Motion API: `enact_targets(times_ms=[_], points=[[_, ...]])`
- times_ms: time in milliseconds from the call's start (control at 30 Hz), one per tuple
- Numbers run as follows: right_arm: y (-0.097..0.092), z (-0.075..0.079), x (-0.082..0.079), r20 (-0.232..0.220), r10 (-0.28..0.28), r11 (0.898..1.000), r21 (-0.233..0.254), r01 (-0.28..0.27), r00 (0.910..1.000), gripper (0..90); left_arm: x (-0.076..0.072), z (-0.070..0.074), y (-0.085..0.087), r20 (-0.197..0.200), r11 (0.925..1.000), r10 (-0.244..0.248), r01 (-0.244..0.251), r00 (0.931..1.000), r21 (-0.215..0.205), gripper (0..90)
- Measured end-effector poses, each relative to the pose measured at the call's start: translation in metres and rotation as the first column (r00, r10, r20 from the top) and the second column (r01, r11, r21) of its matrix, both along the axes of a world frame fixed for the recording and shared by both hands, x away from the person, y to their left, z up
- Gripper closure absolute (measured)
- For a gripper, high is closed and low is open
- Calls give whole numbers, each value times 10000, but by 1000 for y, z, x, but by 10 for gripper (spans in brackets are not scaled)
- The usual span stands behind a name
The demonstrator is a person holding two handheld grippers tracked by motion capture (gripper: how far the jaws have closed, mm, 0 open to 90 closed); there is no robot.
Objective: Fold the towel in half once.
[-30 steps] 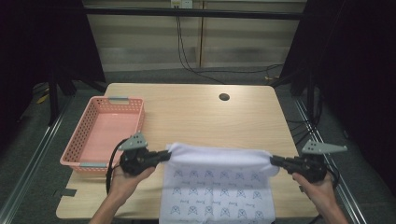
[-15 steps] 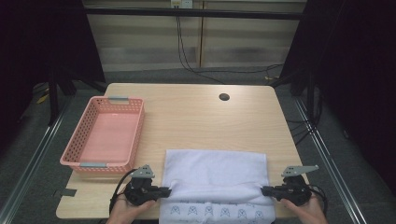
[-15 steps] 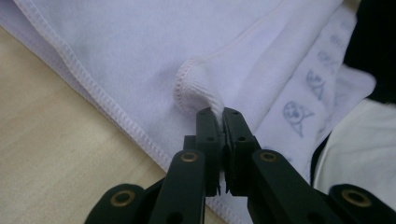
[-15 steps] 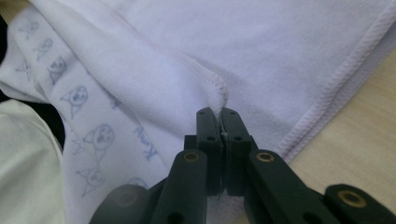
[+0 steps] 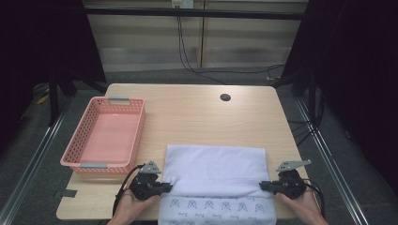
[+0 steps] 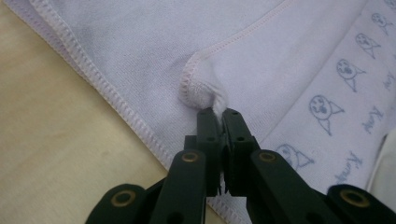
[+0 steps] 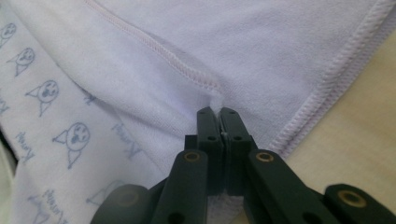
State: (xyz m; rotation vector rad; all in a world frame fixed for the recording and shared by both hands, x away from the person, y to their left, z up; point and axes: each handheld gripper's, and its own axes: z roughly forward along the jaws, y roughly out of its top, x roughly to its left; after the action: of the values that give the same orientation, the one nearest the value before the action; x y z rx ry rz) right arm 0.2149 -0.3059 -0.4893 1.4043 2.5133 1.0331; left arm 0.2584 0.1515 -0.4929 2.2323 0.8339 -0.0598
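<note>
White printed towel point(image 5: 213, 180): on the table point(image 5: 197, 117) just right of the pink basket point(image 5: 104, 137), half folded. Left gripper point(image 5: 165, 186) and right gripper point(image 5: 263, 185) each pinch a folded corner. Risk: thin bites slipping free, leaving the fold edge crooked.

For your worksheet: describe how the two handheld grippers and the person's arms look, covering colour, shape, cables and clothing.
Each gripper, left gripper and right gripper, is black with two slim jaws, brass-coloured pivot pins, a grey three-cornered plate on top and a trailing black cable. The forearms are bare, no sleeves visible.
</note>
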Motion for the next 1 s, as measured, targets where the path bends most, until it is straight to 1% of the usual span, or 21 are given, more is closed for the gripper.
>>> enact_targets(times_ms=[100, 133, 167, 200, 233, 267, 300, 333, 367, 400, 433, 467, 500, 567, 600, 767, 800, 867, 933, 967, 1000], points=[[-1, -1, 16, 39, -125, 9999, -45, 125, 9999, 885, 16, -1, -3, 121, 9996, 267, -268, 9996, 61, 871], [-1, -1, 21, 47, -153, 9999, 13, 153, 9999, 885, 24, -1, -5, 244, 9990, 429, -431, 9988, 109, 872], [-1, -1, 30, 47, -229, 9997, 20, 229, 9997, 885, 32, 0, -6, 300, 9986, 447, -454, 9986, 259, 871], [-1, -2, 43, 100, -306, 9995, -55, 307, 9995, 885, 39, 0, -8, 304, 9984, 474, -484, 9984, 305, 872], [-1, -2, 43, 100, -306, 9995, -55, 307, 9995, 885, 45, 0, -10, 392, 9977, 563, -576, 9976, 345, 872], [-2, -2, 55, 131, -448, 9990, -85, 449, 9989, 885, 53, 0, -12, 418, 9975, 583, -599, 9974, 377, 872], [-2, -2, 55, 131, -448, 9990, -85, 449, 9989, 885, 61, -1, -13, 244, 9970, 706, -713, 9972, 298, 872], [-4, -3, 68, 146, -586, 9983, -60, 587, 9982, 885, 69, -1, -13, 205, 9968, 737, -743, 9971, 301, 872], [-4, -3, 68, 146, -586, 9983, -60, 587, 9982, 885, 77, -1, -15, 113, 9965, 811, -813, 9966, 206, 872], [-5, -3, 74, 150, -668, 9977, -78, 669, 9977, 885, 90, -3, -17, 164, 9951, 975, -977, 9951, 132, 872], [-7, -3, 87, 191, -775, 9969, -119, 777, 9968, 885, 98, -3, -19, 235, 9950, 971, -976, 9950, 194, 872], [-7, -3, 94, 212, -863, 9961, -150, 866, 9960, 885, 104, -2, -21, 347, 9952, 898, -910, 9954, 353, 872], [-8, -4, 100, 208, -961, 9953, -128, 963, 9952, 885, 110, -1, -23, 616, 9933, 992, -1026, 9932, 540, 871], [-8, -4, 112, 234, -1109, 9936, -195, 1114, 9936, 885, 122, -1, -27, 591, 9892, 1286, -1323, 9899, 628, 871], [-7, -4, 118, 261, -1230, 9921, -215, 1235, 9921, 885, 127, 0, -28, 687, 9869, 1383, -1433, 9880, 747, 871], [-4, -5, 148, 402, -1441, 9887, -348, 1455, 9887, 885, 151, 0, -32, 888, 9791, 1681, -1767, 9818, 1004, 871], [-4, -5, 153, 424, -1515, 9876, -341, 1530, 9875, 884, 156, 1, -32, 974, 9774, 1674, -1781, 9811, 1141, 871], [-1, -5, 165, 437, -1606, 9862, -345, 1621, 9861, 884, 165, 0, -34, 1131, 9724, 1890, -2019, 9755, 1171, 871], [1, -6, 176, 487, -1687, 9850, -294, 1702, 9845, 885, 175, 0, -33, 1089, 9690, 2089, -2207, 9719, 1113, 871], [2, -6, 182, 515, -1751, 9837, -325, 1769, 9832, 884, 180, -1, -33, 1210, 9648, 2242, -2378, 9670, 1127, 872], [2, -7, 187, 577, -1787, 9829, -349, 1809, 9822, 884, 184, -1, -34, 1212, 9634, 2261, -2403, 9665, 1187, 872]])
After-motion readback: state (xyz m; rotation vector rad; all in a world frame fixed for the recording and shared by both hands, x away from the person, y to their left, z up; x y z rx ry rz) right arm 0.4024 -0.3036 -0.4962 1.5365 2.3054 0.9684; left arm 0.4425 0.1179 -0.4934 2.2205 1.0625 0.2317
